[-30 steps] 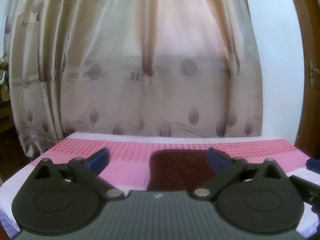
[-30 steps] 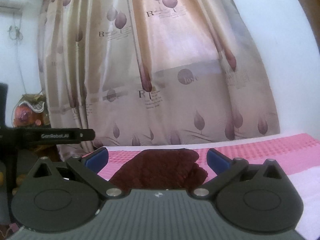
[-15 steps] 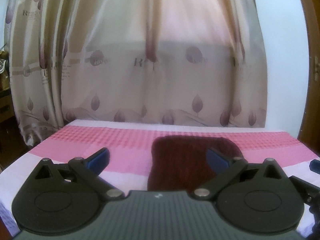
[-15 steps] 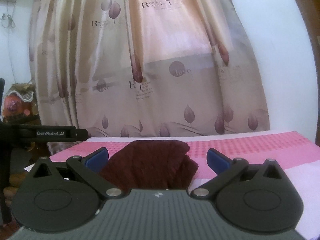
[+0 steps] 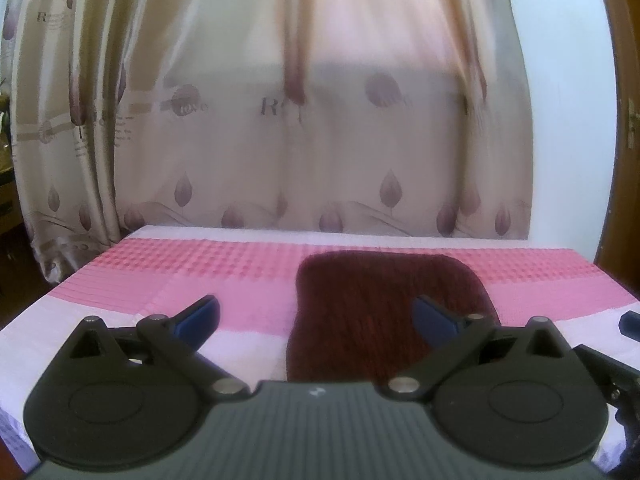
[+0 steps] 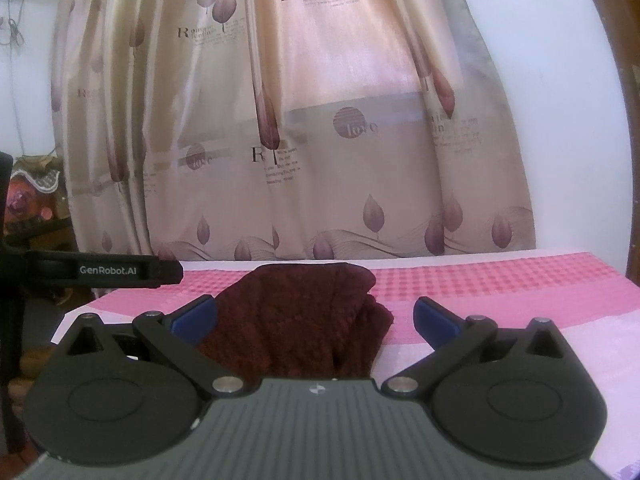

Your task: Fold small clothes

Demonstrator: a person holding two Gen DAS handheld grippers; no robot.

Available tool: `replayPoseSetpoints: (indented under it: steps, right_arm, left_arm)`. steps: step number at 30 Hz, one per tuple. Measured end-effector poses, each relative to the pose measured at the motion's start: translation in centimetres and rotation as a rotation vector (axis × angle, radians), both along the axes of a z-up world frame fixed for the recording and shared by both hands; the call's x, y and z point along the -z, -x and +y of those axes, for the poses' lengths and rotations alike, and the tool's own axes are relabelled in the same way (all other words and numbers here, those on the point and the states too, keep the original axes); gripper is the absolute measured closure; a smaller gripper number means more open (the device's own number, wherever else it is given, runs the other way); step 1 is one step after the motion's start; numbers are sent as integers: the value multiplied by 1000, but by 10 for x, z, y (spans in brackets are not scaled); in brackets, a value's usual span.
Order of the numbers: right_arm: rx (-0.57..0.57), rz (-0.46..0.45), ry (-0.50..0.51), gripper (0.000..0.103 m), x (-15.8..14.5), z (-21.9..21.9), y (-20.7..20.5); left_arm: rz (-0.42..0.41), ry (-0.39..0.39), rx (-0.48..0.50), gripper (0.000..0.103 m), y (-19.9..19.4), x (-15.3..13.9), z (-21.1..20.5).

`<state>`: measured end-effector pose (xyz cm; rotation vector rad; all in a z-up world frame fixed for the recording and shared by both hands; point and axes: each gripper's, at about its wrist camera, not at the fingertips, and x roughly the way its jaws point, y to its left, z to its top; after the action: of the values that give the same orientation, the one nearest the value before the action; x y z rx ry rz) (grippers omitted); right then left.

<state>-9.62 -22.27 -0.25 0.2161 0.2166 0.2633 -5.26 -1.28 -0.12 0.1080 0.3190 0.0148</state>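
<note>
A dark maroon knitted garment (image 5: 384, 312) lies flat on the pink and white cloth of the table (image 5: 200, 272). In the right wrist view the garment (image 6: 296, 320) shows a bunched fold on its right side. My left gripper (image 5: 316, 316) is open and empty, held above the table's near side with the garment's left edge between its blue pads. My right gripper (image 6: 314, 316) is open and empty, with the garment ahead and to the left between its pads. Neither gripper touches the garment.
A beige curtain with leaf prints (image 5: 300, 140) hangs right behind the table. A brown door frame (image 5: 624, 160) stands at the right. The left gripper's body (image 6: 100, 270) shows at the left of the right wrist view. Clutter (image 6: 32, 200) sits at far left.
Both grippers have tilted down and moved a little closer to the table, so the garment shows larger and lower in both views. Both stay open.
</note>
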Motion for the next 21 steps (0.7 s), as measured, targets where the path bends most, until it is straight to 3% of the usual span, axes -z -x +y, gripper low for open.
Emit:
replayPoseSetpoints:
  steps: [18,21]
  right_arm:
    - [37,48,4,0,13,5,-9]
    - [34,56,2,0,14,6,-10]
  left_arm:
    - [34,2,19,0,-9,11,-4]
    - [8,-5,-10,0,-9,12,-5]
